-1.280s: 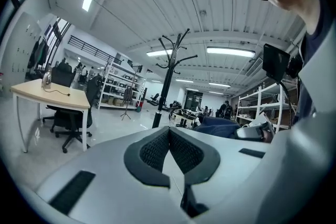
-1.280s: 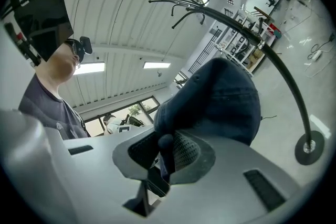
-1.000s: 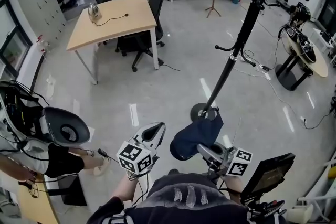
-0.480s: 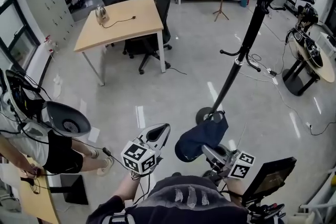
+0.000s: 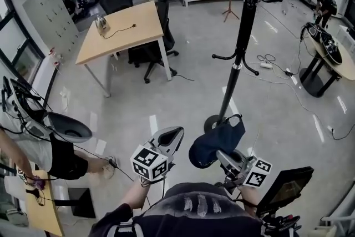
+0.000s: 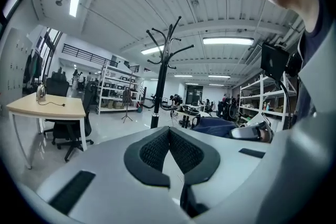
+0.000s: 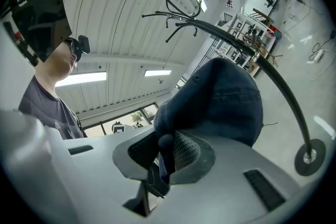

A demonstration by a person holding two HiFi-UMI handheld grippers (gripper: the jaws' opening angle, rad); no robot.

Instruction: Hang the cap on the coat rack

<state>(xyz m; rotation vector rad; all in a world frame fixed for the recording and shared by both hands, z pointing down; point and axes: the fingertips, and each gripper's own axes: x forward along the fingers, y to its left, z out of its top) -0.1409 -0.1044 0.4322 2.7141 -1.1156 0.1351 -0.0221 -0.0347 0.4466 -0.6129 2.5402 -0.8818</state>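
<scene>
Light-grey moulded plastic left gripper (image 5: 169, 135) and right gripper (image 5: 221, 154): black ribbed pads (image 6: 155, 150) are set inside the jaws; a black-and-white marker cube (image 5: 148, 164) is mounted behind them. A dark grey short-sleeved shirt (image 5: 194, 209) is worn.

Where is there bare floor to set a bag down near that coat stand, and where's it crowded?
Bare floor lies between the wooden table and the coat rack, and left of its base. It is crowded right of the rack, where cables lie, and by the round table beyond them.
</scene>
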